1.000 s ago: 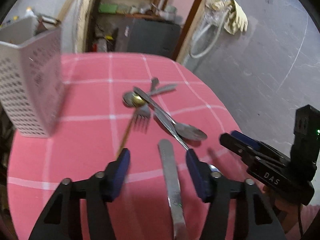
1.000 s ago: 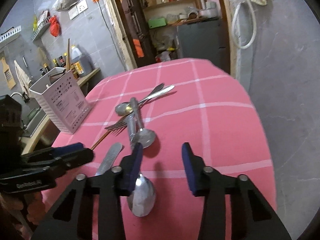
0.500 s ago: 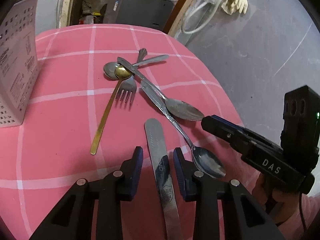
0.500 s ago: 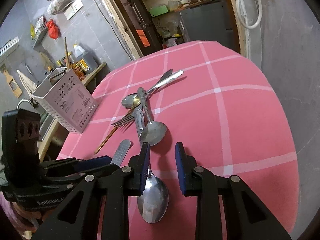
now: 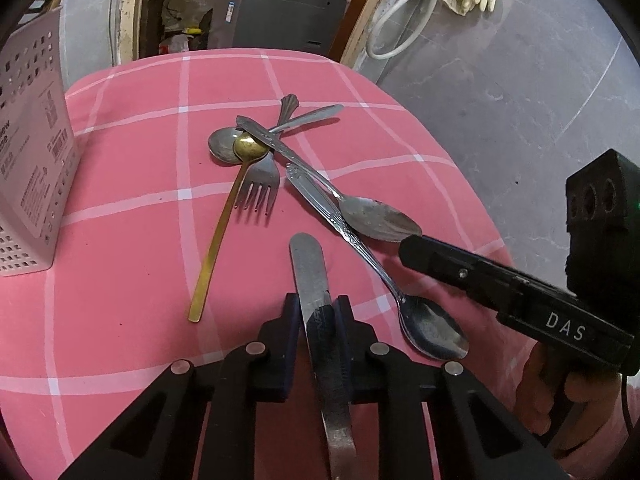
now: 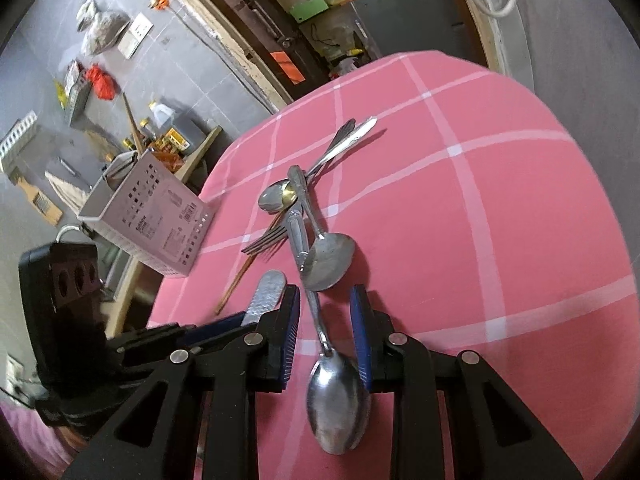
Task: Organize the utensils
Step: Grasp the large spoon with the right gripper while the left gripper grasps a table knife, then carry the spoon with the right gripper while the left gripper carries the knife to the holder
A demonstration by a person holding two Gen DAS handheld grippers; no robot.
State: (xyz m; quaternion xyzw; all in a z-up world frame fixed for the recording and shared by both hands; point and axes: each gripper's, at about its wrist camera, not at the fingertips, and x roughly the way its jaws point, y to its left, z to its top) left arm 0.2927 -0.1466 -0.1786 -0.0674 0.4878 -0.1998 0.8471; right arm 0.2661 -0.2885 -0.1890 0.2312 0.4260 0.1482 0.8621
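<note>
Left claw (image 5: 314,312) closing, pads against a flat steel handle (image 5: 309,264) lying on the pink table (image 5: 120,240), right claw (image 6: 325,314) apart, straddling a spoon (image 6: 338,400) flat on the cloth, white caddy (image 6: 156,228) well apart

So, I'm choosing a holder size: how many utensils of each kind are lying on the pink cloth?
Silver spoons: 3
Gold spoon: 1
Fork: 1
Flat steel utensil, working end hidden: 1
Total: 6
</note>
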